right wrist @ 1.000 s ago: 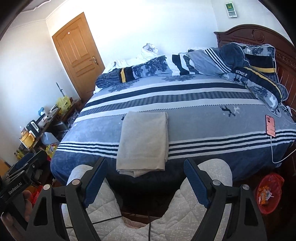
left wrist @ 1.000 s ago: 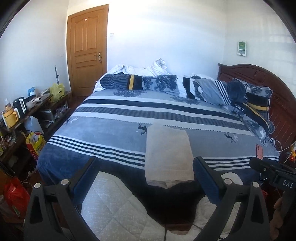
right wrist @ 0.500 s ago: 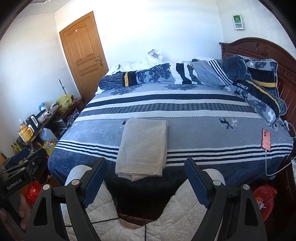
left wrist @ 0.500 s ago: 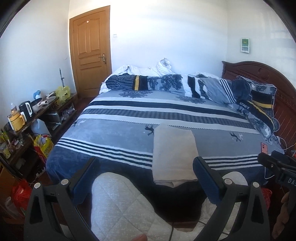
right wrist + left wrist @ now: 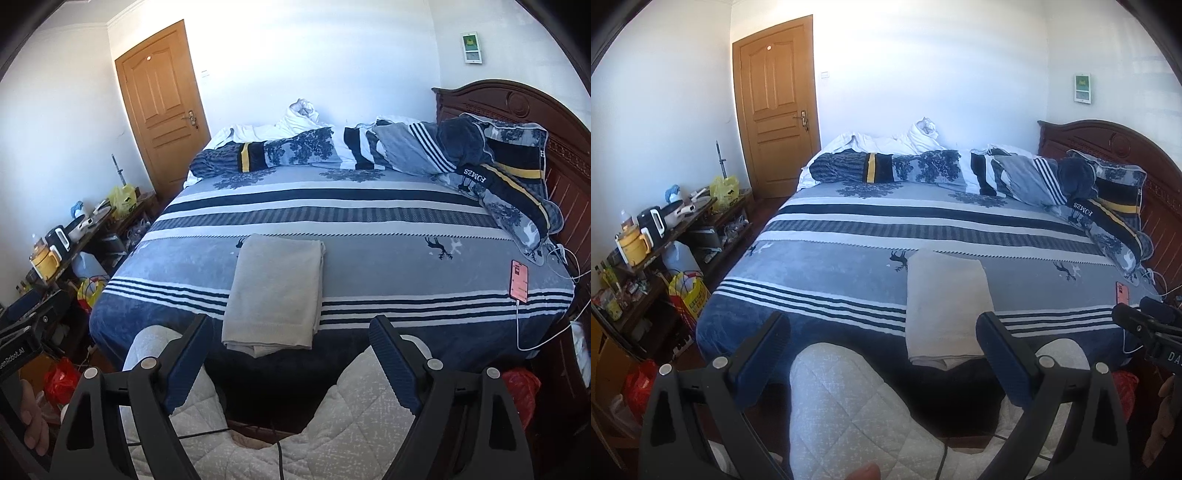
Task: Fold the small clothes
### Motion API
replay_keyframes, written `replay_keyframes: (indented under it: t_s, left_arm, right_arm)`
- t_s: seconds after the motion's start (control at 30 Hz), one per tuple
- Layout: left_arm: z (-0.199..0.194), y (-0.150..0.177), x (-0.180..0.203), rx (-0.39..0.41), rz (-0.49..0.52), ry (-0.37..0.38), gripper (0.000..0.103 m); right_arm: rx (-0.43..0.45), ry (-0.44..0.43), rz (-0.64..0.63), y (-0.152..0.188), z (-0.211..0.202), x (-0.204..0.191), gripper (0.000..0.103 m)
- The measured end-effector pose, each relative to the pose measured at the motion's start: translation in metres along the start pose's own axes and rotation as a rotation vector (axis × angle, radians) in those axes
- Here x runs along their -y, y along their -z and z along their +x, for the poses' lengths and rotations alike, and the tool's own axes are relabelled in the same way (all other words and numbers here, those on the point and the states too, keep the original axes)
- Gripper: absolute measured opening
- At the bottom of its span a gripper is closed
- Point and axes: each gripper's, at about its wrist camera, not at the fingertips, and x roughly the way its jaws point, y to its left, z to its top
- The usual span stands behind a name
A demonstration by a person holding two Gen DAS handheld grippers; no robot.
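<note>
Lying folded at the near edge of the bed (image 5: 369, 229), the beige cloth (image 5: 275, 291) is touched by neither tool. Left gripper (image 5: 882, 345) and right gripper (image 5: 291, 345) hang spread wide, empty, above the person's quilted knees (image 5: 369, 406).

Both wrist views face the bed (image 5: 923, 229)

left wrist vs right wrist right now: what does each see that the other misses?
Left wrist only: the right gripper's tip at its right edge. Right wrist only: the white charging cable running from the pink phone, and the left gripper's body at its left edge. Both: the folded beige cloth at the bed's near edge, wooden door, both grippers open and empty.
</note>
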Motion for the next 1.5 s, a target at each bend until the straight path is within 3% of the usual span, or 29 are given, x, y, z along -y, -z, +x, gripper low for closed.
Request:
replay_keyframes:
  t_s: [1.5]
  left_arm:
    - [0.014, 0.0, 0.012, -0.071, 0.048, 0.06, 0.1]
  right_arm:
    - [0.033, -0.009, -0.049, -0.001, -0.01, -0.012, 0.092]
